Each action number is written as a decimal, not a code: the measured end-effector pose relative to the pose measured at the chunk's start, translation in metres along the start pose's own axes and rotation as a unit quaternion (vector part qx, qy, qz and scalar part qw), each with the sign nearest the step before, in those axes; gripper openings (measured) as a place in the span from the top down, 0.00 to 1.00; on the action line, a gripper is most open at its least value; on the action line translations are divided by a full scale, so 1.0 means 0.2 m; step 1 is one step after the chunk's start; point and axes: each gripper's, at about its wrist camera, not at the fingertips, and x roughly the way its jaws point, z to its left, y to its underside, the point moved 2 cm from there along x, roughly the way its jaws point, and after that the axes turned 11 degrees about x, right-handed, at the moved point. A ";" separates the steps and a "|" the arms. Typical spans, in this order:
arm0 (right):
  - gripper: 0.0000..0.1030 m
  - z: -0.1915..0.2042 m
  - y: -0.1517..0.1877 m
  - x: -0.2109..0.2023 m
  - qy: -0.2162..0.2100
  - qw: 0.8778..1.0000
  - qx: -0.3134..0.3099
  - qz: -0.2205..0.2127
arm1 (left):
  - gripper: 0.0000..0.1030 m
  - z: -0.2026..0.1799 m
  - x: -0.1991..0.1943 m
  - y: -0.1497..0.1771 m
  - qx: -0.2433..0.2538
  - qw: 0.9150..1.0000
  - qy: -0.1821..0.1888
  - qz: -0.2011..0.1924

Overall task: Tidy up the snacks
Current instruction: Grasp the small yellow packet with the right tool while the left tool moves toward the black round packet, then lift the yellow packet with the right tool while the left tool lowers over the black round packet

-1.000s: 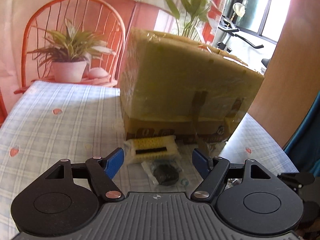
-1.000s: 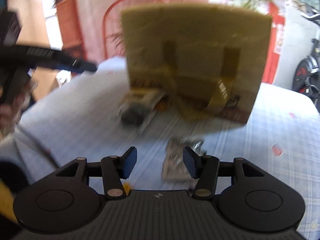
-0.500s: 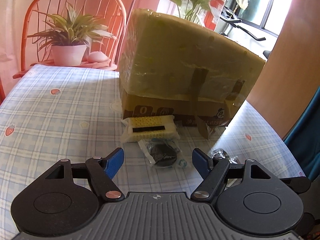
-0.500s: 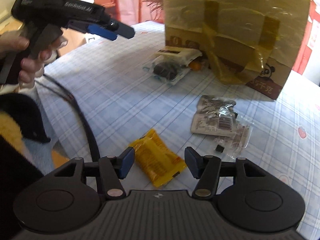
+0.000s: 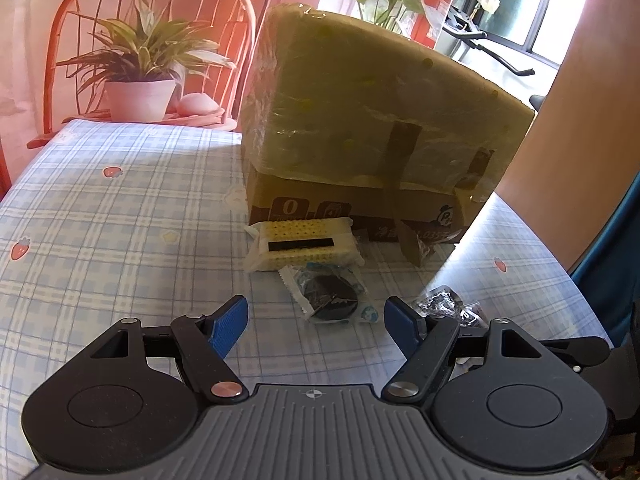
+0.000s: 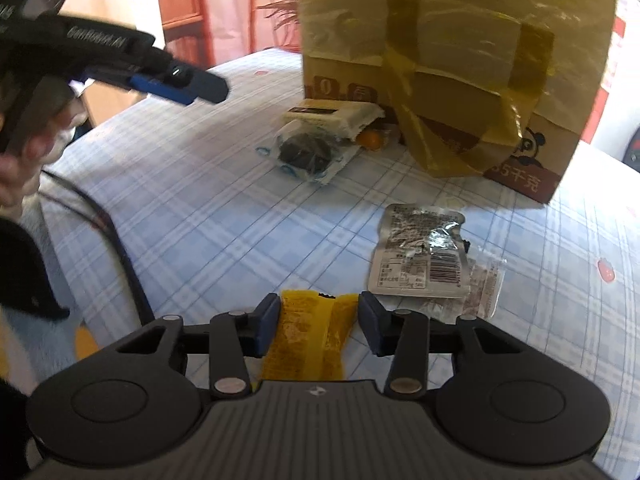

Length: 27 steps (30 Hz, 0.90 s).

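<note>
The right tongs (image 6: 318, 322) have a yellow snack packet (image 6: 310, 340) lying between their blue pads at the bottom centre of the right wrist view, and the jaws are closing on it; the left pad looks to be at the packet's edge, the right pad just clear of it, so no grip yet. The packet lies flat on the checked worktop (image 6: 200, 208), its long axis running roughly along the line the tongs point, so the pads meet it across its short width. The right hand is plainly the nearer one. The left tongs (image 5: 316, 326) stand apart and empty, held above the worktop, with a dark cookie packet (image 5: 332, 294) just ahead of them and a pale wafer pack (image 5: 304, 250) beyond, against the taped cardboard box (image 5: 372, 120). A silver foil packet (image 6: 420, 256) lies to the upper right of the yellow one, near but apart
</note>
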 end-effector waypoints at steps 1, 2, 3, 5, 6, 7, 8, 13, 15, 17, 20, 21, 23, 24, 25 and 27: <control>0.54 0.00 0.01 -0.01 0.001 1.000 0.000 0.000 | 0.25 0.00 0.00 0.00 -0.001 1.000 0.000 0.001; 0.53 0.01 0.01 -0.02 0.001 1.000 0.001 0.000 | 0.25 0.00 0.00 0.00 -0.002 1.000 0.000 0.002; 0.52 0.01 0.02 -0.03 0.000 1.000 0.002 0.001 | 0.25 0.00 0.01 0.00 -0.003 1.000 0.001 0.003; 0.52 0.00 0.05 -0.04 0.001 1.000 0.005 0.003 | 0.25 0.00 0.02 0.01 -0.003 1.000 0.002 0.006; 0.52 0.00 0.05 -0.05 0.001 1.000 0.006 0.001 | 0.25 0.00 0.03 0.01 -0.003 1.000 0.003 0.008; 0.52 0.00 0.06 -0.05 0.001 1.000 0.009 0.000 | 0.25 -0.01 0.03 0.01 -0.002 1.000 0.004 0.010; 0.52 0.00 0.06 -0.06 0.001 1.000 0.013 -0.001 | 0.25 -0.01 0.04 0.01 -0.001 1.000 0.005 0.011; 0.52 0.01 0.07 -0.06 0.004 1.000 0.017 -0.004 | 0.25 -0.01 0.05 0.03 -0.003 1.000 0.005 0.018; 0.51 0.01 0.07 -0.08 0.004 1.000 0.020 -0.004 | 0.25 0.00 0.05 0.03 -0.006 1.000 0.004 0.021; 0.45 0.01 0.08 -0.08 0.001 1.000 0.021 -0.004 | 0.25 0.01 0.05 0.04 -0.009 1.000 0.004 0.023; 0.46 0.01 0.10 -0.08 -0.003 1.000 0.020 -0.009 | 0.25 0.00 0.06 0.04 -0.010 1.000 0.005 0.025; 0.49 0.01 0.10 -0.09 -0.003 1.000 0.023 -0.012 | 0.25 0.00 0.07 0.04 -0.010 1.000 0.005 0.027; 0.61 -0.01 0.10 -0.09 -0.004 0.999 0.036 -0.020 | 0.25 0.00 0.07 0.04 -0.009 1.000 0.005 0.030; 0.63 -0.02 0.10 -0.09 -0.009 0.999 0.044 -0.022 | 0.25 0.00 0.08 0.05 -0.010 0.999 0.005 0.031; 0.64 -0.02 0.09 -0.09 -0.015 0.998 0.050 -0.025 | 0.25 0.00 0.08 0.05 -0.011 0.999 0.005 0.033; 0.66 -0.03 0.08 -0.08 -0.022 0.998 0.053 -0.030 | 0.25 0.00 0.09 0.05 -0.012 0.999 0.004 0.036</control>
